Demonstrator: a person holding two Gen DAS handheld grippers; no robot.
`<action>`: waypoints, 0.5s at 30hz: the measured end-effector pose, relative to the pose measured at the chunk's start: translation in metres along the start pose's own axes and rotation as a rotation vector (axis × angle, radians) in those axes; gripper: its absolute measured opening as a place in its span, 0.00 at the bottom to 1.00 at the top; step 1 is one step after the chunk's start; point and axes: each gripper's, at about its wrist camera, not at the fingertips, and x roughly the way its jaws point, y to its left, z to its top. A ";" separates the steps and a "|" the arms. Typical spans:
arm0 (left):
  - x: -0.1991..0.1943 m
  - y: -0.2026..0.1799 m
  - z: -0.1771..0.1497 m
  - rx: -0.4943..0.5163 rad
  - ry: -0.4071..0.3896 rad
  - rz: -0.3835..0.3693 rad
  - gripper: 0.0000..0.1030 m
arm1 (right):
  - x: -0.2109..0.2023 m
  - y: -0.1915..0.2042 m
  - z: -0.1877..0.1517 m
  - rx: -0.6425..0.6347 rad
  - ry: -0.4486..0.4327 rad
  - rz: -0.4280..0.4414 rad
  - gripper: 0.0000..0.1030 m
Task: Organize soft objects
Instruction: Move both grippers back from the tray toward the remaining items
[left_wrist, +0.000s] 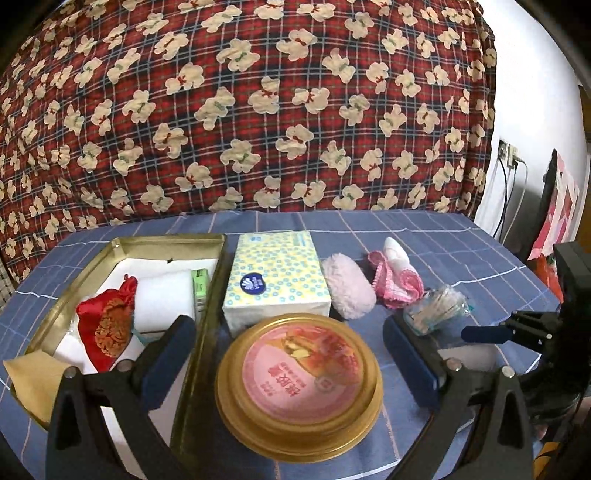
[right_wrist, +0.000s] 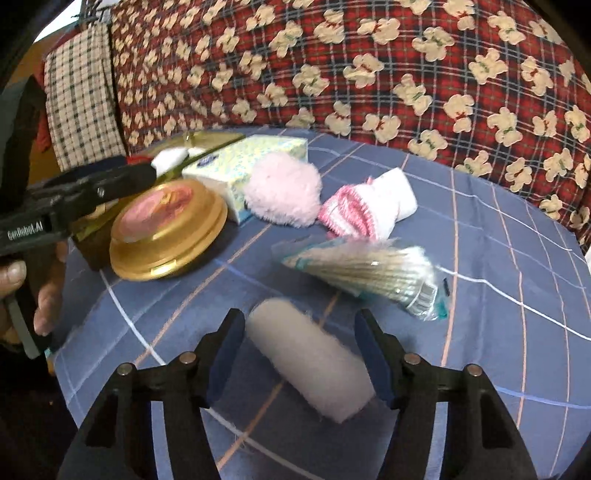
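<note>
In the right wrist view a white fluffy roll (right_wrist: 314, 365) lies on the blue checked cloth between the pads of my right gripper (right_wrist: 300, 325). Narrow gaps show on both sides, so the jaws stand open around it. My left gripper (left_wrist: 288, 325) is wide open above a round gold tin (left_wrist: 299, 373) with a pink lid, touching nothing. Left of it, an open gold box (left_wrist: 207, 332) holds a red pouch (left_wrist: 107, 325) and white padding. Further back lie a tissue pack (left_wrist: 275, 280), a pink puff (left_wrist: 349, 286) and a pink-and-white cloth (left_wrist: 397, 277).
A clear bag of cotton swabs (right_wrist: 369, 273) lies just beyond the roll. A bear-print quilt (left_wrist: 258, 110) rises like a wall behind the table. A hand (right_wrist: 44, 306) holds the left gripper's handle at the table's left edge. Cables and a socket (left_wrist: 511, 155) are at far right.
</note>
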 end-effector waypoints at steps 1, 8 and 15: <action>0.001 -0.001 -0.001 0.003 0.003 -0.002 0.99 | 0.001 0.001 -0.001 -0.007 0.013 0.008 0.62; 0.004 -0.014 -0.004 0.031 0.017 -0.016 0.99 | 0.000 0.003 -0.002 -0.031 0.038 -0.024 0.51; 0.006 -0.026 -0.003 0.060 0.025 -0.035 0.99 | 0.002 -0.003 -0.001 0.001 0.030 -0.019 0.51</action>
